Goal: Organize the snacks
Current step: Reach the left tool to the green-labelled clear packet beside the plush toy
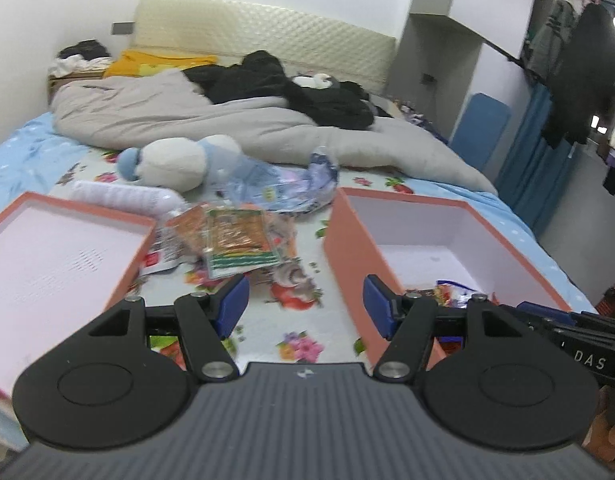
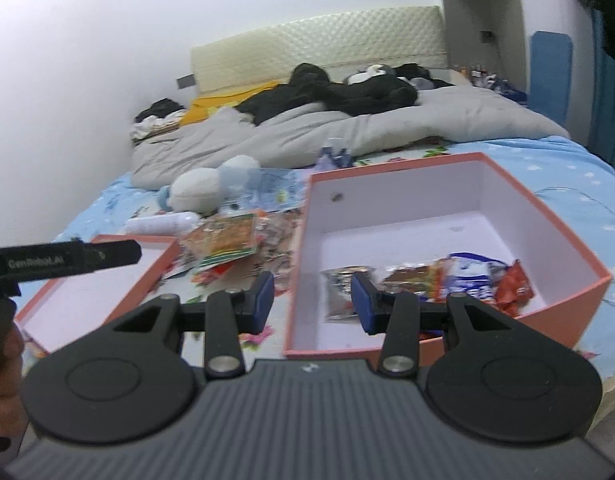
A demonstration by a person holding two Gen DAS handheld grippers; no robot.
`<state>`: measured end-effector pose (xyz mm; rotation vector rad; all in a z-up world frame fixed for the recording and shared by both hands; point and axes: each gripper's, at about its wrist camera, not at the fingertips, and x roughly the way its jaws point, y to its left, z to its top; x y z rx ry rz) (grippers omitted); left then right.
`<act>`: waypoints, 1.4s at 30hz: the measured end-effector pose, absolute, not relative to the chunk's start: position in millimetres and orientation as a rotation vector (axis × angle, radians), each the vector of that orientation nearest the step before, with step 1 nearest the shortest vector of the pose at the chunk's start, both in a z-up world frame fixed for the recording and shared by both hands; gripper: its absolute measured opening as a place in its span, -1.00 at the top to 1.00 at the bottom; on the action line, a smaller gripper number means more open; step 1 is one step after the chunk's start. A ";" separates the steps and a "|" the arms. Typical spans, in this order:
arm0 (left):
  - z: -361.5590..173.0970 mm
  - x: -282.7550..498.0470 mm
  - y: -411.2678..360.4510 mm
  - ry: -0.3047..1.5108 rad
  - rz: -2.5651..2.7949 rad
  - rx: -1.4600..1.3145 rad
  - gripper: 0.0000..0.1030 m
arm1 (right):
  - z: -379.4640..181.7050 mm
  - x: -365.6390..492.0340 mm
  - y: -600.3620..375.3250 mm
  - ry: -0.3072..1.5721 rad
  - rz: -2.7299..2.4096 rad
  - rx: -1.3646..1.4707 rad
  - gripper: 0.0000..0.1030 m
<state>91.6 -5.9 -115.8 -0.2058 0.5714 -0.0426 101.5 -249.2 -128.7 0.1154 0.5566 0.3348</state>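
An orange box [image 2: 555, 232] with a white inside stands on the bed and holds several snack packets [image 2: 459, 280]. Its lid [image 2: 107, 284] lies open side up to the left. Between them lies a loose pile of snack packets [image 2: 227, 244], also seen in the left wrist view [image 1: 235, 240]. My left gripper [image 1: 305, 306] is open and empty above the floral sheet between the lid [image 1: 59, 248] and the box [image 1: 483, 216]. My right gripper [image 2: 313, 300] is open and empty over the box's near left wall.
A white and blue plush toy [image 1: 179, 162] and a crumpled blue plastic bag [image 1: 291, 184] lie behind the snack pile. A grey duvet [image 1: 235, 120] and black clothes [image 1: 291, 88] cover the far bed. The bed edge [image 2: 603, 200] runs along the right.
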 end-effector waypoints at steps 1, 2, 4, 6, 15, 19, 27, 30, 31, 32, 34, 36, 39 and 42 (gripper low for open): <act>-116.6 87.9 -3.2 0.572 -0.034 -0.212 -0.33 | -129.0 98.8 -245.8 0.557 0.346 0.117 0.13; -117.6 83.1 0.1 0.571 -0.025 -0.220 -0.33 | -129.2 95.5 -241.3 0.559 0.361 0.118 0.13; -119.5 74.1 4.9 0.576 -0.006 -0.234 -0.33 | -129.4 88.2 -234.6 0.561 0.381 0.118 0.13; -121.7 65.7 9.0 0.579 0.009 -0.244 -0.33 | -130.8 82.2 -228.2 0.566 0.403 0.119 0.13; -141.8 62.8 33.7 0.621 0.062 -0.315 -0.33 | -141.8 85.9 -206.1 0.592 0.470 0.123 0.13; -156.5 84.3 52.2 0.637 0.083 -0.363 -0.33 | -143.3 97.8 -193.7 0.591 0.506 0.124 0.13; -196.6 148.2 98.8 0.666 0.110 -0.521 -0.29 | -150.3 130.6 -164.7 0.597 0.572 0.196 -0.19; -212.2 172.7 114.5 0.665 0.098 -0.607 -0.19 | -158.6 148.1 -154.2 0.627 0.577 0.234 -0.20; -217.4 181.5 119.4 0.672 0.096 -0.636 -0.16 | -161.0 154.8 -151.1 0.641 0.583 0.256 -0.20; -222.1 189.1 123.7 0.671 0.093 -0.662 -0.15 | -162.9 162.6 -147.7 0.655 0.582 0.276 -0.20; -231.8 204.1 131.2 0.673 0.091 -0.705 -0.08 | -168.1 176.7 -141.8 0.683 0.566 0.316 -0.20; -241.3 219.9 137.9 0.679 0.086 -0.740 -0.01 | -174.2 194.2 -133.7 0.696 0.549 0.343 -0.19; -258.1 243.0 145.8 0.714 0.105 -0.791 0.28 | -187.3 220.6 -123.2 0.739 0.501 0.381 -0.19; -272.4 264.0 153.1 0.721 0.088 -0.850 0.45 | -205.1 249.4 -117.4 0.829 0.435 0.470 -0.19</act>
